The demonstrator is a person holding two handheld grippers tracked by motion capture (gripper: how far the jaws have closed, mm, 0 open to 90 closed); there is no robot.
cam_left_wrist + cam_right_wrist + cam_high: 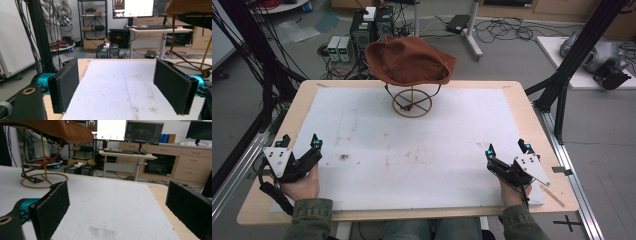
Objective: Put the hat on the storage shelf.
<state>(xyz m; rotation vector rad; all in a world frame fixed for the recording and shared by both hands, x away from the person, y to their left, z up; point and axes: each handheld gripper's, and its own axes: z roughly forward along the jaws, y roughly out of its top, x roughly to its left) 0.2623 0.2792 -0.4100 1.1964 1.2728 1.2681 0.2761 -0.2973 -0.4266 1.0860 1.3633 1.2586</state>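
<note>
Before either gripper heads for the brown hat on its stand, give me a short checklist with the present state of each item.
1. Left gripper open and holding nothing: ok; its jaws stand wide apart in the left gripper view.
2. Right gripper open and holding nothing: ok.
3. Brown hat seated on the wire stand: ok, it sits on top with the brim overhanging.
4. White mat free of things between the grippers and the stand: ok, just some stains.
5. Hat cord hanging loose around the stand's base ring: not ok, it might snag on lifting.
6. Stand fixed to the table: cannot tell.
</note>
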